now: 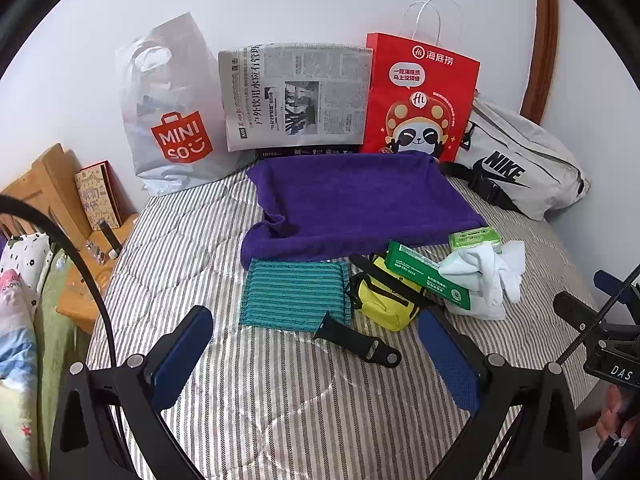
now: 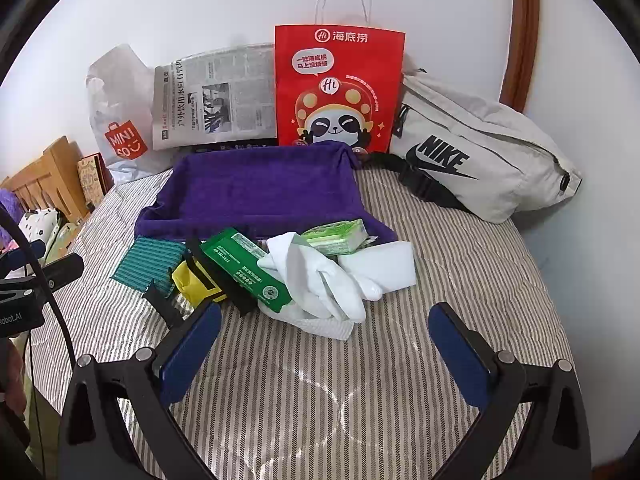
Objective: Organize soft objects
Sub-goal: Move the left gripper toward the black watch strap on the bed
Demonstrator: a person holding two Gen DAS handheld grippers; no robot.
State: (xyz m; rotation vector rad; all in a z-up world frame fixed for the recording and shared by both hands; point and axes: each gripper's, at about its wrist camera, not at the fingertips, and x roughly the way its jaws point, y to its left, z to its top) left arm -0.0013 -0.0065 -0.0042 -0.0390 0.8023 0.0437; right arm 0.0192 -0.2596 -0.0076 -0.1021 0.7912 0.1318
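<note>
Both hand-held grippers, left [image 1: 316, 354] & right [image 2: 326, 344], hung wide open over the striped bed [image 2: 460, 264], nothing between the pads. Soft stuff sat mid-bed: teal cloth [image 1: 294, 296], yellow pouch [image 1: 382, 304] under a green pack [image 2: 246, 270], white glove [image 2: 320, 284] on top. Black strap [image 1: 356, 340] lay nearest the left one. Purple towel [image 2: 260, 188] behind; Miniso bag [image 1: 168, 108], red bag [image 2: 338, 88], Nike bag [image 2: 480, 152] by the wall, contents unseen.

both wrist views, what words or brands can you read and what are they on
"MINISO": white plastic bag
"NIKE": grey waist bag
"海底捞": red paper bag
"DAS": right gripper, seen from the left wrist
Newspaper: large headline only partly legible, small print blurred
Green box: print too small
</note>
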